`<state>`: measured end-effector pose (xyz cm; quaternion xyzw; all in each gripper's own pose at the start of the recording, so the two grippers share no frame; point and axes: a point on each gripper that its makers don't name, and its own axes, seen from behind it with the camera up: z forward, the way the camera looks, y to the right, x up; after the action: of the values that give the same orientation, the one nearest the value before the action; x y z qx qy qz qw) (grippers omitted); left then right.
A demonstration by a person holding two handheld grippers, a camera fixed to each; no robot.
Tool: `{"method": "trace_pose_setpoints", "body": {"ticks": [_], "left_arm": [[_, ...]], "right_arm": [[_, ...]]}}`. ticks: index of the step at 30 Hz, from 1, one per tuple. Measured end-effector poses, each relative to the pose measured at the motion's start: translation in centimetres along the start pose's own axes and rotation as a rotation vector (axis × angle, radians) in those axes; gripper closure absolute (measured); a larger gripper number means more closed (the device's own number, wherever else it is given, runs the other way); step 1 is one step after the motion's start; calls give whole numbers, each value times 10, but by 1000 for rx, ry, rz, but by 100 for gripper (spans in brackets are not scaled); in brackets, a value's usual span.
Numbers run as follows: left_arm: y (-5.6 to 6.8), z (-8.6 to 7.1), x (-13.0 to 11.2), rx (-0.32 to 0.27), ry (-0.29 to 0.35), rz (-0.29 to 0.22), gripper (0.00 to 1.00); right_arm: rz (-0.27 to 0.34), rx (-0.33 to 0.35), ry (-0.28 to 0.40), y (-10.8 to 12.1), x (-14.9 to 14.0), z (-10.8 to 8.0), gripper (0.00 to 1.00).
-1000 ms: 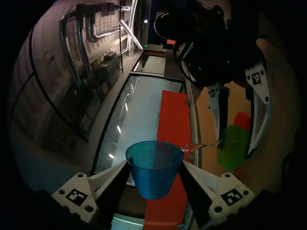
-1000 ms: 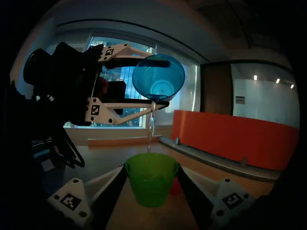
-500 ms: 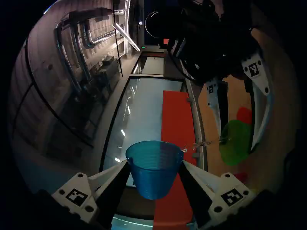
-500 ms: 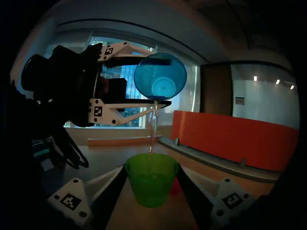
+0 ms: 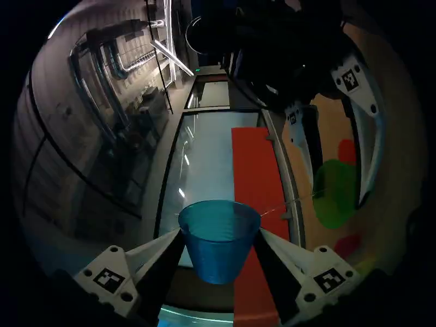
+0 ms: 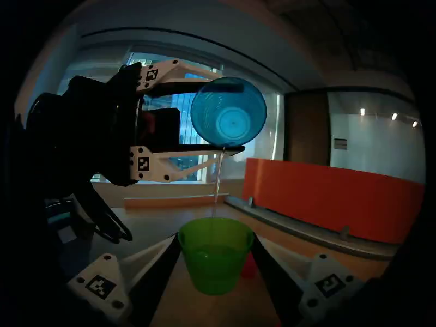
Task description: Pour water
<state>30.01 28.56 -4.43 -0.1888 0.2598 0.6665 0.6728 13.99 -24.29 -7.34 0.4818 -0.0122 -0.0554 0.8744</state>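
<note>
Left claw [image 5: 219, 237] is clamped on the blue cup [image 6: 229, 111], held high and tipped nearly sideways so its lip sits right above the green cup [image 6: 215, 256]. Right claw [image 6: 216, 248] grips that green one upright, near the tabletop [image 6: 231, 310], to catch the thin stream of water [image 6: 218, 182]. Stream's so skinny I'd guess the blue cup's almost empty.

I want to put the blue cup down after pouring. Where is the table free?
The table is bare behind the green cup, toward the window ledge, and on its right up to the metal rail. The left is crowded with black cables; a red thing sits close behind the cup.
</note>
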Motion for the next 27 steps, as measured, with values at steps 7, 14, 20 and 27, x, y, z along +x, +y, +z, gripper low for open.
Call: {"method": "trace_pose_setpoints", "body": {"ticks": [7,14,20,27], "left_arm": [[4,-2,0,5,2,25,17],[1,-4,-3,9,1,24,17],[0,-6,-6,8,2,-5,16],[6,-4,-10,-15,3,-115,16]], "right_arm": [[0,1,1,0,1,1,9],[-1,4,1,-2,2,4,9],[-3,5,0,-3,2,6,9],[-1,2,0,-3,3,7,9]]}}
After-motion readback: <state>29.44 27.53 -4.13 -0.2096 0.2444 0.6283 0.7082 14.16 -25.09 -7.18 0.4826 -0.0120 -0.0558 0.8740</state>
